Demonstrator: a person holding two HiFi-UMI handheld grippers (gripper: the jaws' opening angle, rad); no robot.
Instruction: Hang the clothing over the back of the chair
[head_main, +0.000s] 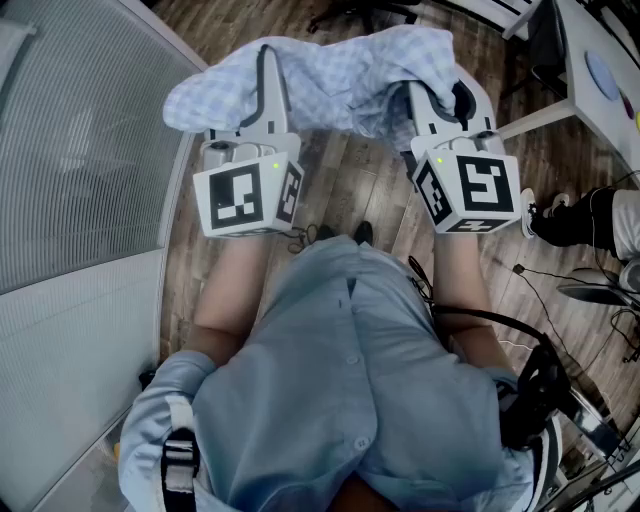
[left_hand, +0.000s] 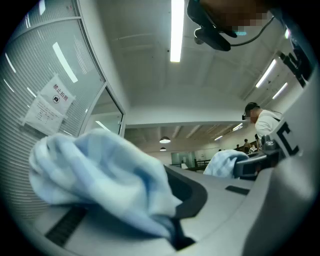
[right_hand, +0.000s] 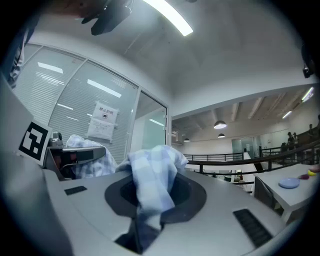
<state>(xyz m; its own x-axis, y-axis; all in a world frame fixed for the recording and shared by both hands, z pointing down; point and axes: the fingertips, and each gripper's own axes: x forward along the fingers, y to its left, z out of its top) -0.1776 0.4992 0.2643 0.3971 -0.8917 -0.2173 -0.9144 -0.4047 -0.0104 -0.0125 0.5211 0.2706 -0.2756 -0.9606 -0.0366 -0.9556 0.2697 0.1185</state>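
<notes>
A light blue checked garment (head_main: 340, 75) hangs stretched between my two grippers, held up in front of me above the wooden floor. My left gripper (head_main: 266, 80) is shut on its left end, and in the left gripper view the cloth (left_hand: 100, 175) bunches over the pinched jaws (left_hand: 175, 227). My right gripper (head_main: 432, 98) is shut on the right end. The right gripper view has a fold of the cloth (right_hand: 152, 175) rising from between the jaws (right_hand: 150, 212). No chair back shows clearly in any view.
A ribbed glass partition (head_main: 70, 150) runs along my left. A white table (head_main: 600, 60) stands at the right, with a blue disc (right_hand: 289, 183) on it. Dark chair legs (head_main: 360, 12) show at the top. Another person's shoe (head_main: 555, 215) and cables lie at the right.
</notes>
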